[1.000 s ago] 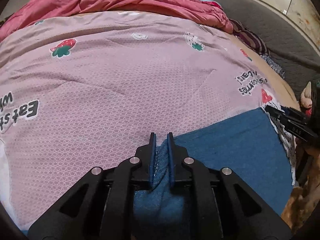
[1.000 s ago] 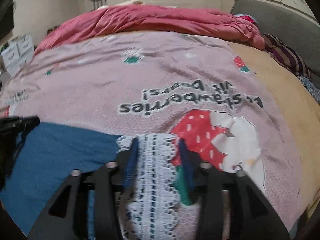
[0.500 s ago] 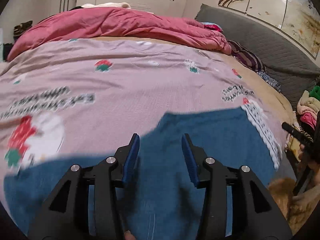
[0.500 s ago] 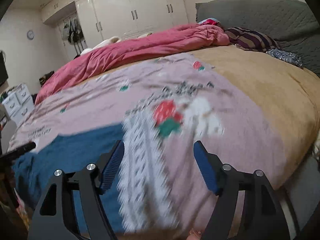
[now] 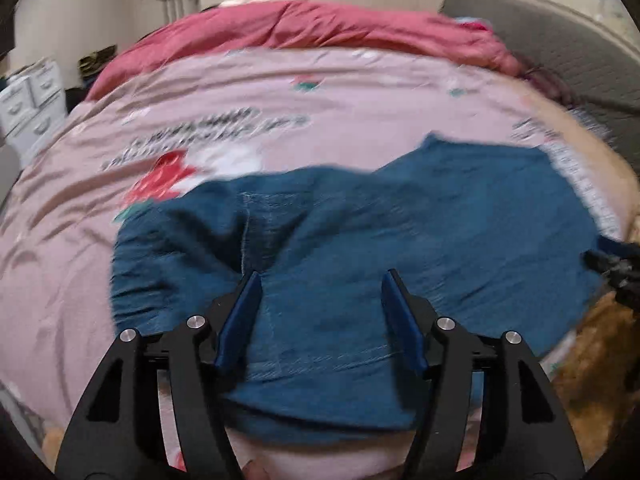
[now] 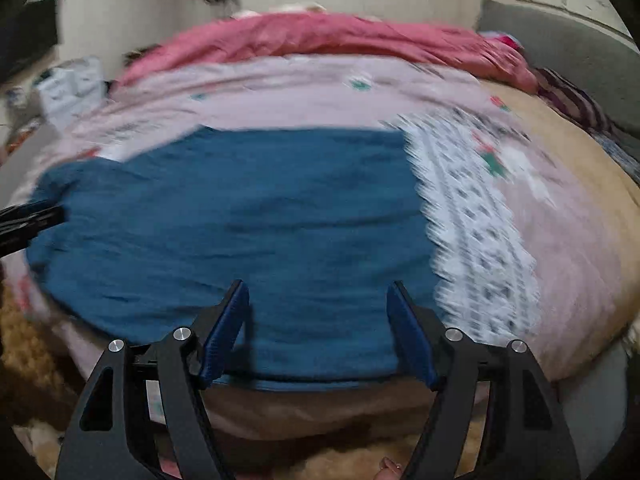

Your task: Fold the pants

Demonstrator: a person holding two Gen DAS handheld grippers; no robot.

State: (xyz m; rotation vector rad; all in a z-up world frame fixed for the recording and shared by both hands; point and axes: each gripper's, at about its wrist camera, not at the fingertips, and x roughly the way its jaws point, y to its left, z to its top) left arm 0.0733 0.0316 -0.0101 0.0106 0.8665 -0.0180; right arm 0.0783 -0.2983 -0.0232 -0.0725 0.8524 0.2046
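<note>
— So where are the pants [image 5: 360, 264] right now?

— Flat on the pink strawberry blanket [image 5: 280, 112], near the front edge of the bed. From the left wrist view they fill the middle, with the bunched waistband end out at 9 o'clock and the lace-trimmed hem [image 5: 580, 184] up at 2 o'clock. In the right wrist view the lace sits at 3 o'clock of the blue cloth.

— Is either gripper holding them?

— No. The left gripper [image 5: 320, 312] has its jaws opening, blue pads apart above the denim with nothing pinched between them. The right gripper [image 6: 316, 324] stands wide too, hovering over the near edge of the cloth, pads clear of it. Everything is smeared by motion, so fine creases are hard to read.

— Which step would you call this?

— I'd say it's the gap between 2 folds: the pants look laid out with the legs stacked as 1 long band, and both tools are free to pick new spots.

— And the next move?

— Probably a crosswise fold. That calls for each gripper to drop onto a corner of 1 end, likely the lace hem at 2 o'clock, close through both layers, then carry it toward the waistband at 9 o'clock, keeping the edges level so the stack doesn't skew.
</note>
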